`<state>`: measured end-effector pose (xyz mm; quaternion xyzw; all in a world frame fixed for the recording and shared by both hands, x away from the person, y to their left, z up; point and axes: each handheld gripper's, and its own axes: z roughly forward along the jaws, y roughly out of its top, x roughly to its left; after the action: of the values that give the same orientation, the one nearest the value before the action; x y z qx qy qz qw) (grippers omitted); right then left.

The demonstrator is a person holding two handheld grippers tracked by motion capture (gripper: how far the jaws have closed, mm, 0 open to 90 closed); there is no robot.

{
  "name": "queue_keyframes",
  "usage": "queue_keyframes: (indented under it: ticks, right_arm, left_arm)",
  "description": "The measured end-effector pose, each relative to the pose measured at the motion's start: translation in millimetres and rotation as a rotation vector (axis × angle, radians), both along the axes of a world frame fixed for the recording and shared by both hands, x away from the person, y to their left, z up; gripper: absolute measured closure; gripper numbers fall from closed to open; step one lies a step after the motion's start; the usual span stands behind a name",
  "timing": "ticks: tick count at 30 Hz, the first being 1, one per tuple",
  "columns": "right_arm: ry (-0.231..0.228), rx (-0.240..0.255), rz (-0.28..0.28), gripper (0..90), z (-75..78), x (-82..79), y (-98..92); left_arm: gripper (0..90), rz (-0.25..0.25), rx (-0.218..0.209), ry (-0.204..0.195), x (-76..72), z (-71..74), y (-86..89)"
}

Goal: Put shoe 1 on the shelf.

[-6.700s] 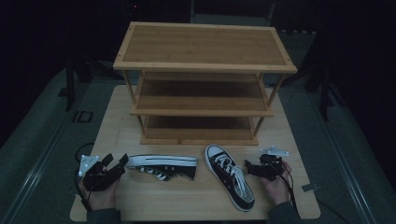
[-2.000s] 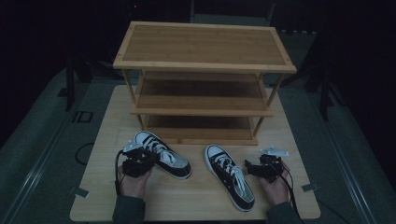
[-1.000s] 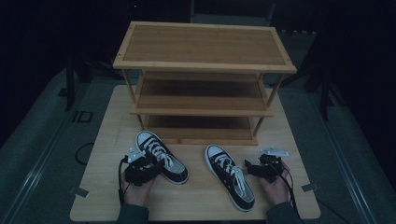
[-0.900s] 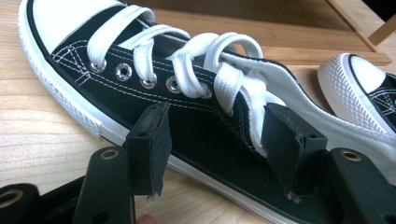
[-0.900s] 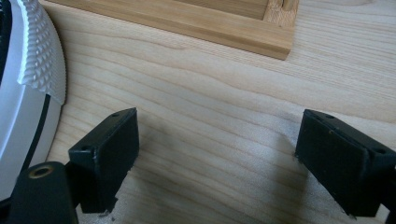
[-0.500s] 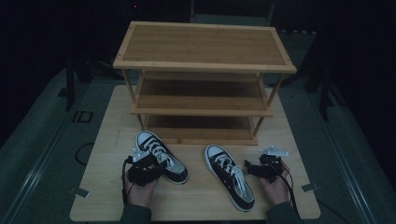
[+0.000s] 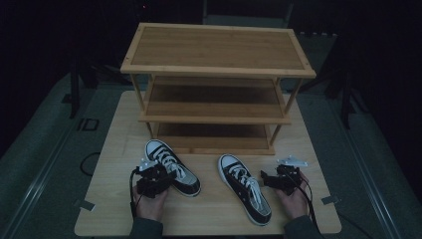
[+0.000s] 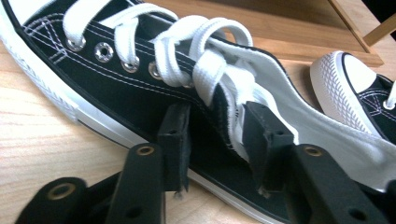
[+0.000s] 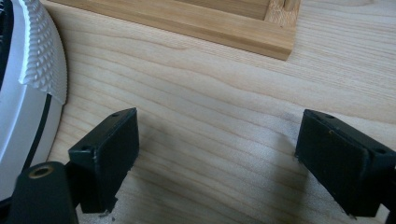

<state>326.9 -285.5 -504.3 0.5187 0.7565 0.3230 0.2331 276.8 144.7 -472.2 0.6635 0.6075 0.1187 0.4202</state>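
While just closing on the collar wall of the black canvas sneaker with white laces (image 8: 140, 93), left gripper (image 8: 215, 140) at seven o'clock on the wooden table (image 7: 119, 149); right gripper (image 9: 217, 154) spread, empty.

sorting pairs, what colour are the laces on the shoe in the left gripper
White laces on a black shoe; clearest in the left gripper view.

Left hand-held gripper (image 7: 166, 175): held low at the person's left, jaws just closing, one either side of the shoe's (image 8: 140, 88) collar wall.
Right hand-held gripper (image 7: 264, 178): held low, jaws spread wide, nothing between them.
Forearms: entering from the bottom edge.
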Motion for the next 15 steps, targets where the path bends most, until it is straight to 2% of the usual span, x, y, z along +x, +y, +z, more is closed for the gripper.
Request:
queue_keyframes:
  ticks: [2,5,8,12,15]
  right_arm:
    - [0.000,-0.001,0.001,13.0,0.0,0.1,0.0]
    - [0.000,0.000,0.001,13.0,0.0,0.1,0.1]
    - [-0.001,0.000,0.002,13.0,0.0,0.2,0.1]
    - [-0.001,0.000,0.002,12.9,0.0,0.2,0.1]
    - [-0.001,0.000,0.002,12.9,0.0,0.2,0.1]
  left_arm:
    - [63.4,0.003,-0.011,0.006,0.5,-1.4,0.6]
    - [69.6,-0.004,-0.011,0.007,1.1,-1.9,0.3]
    - [77.6,-0.010,-0.055,0.017,1.0,-2.8,5.1]
    - [80.6,-0.039,-0.088,-0.003,0.2,-3.5,12.0]
    - [82.3,-0.069,-0.093,-0.016,0.1,-3.0,17.7]
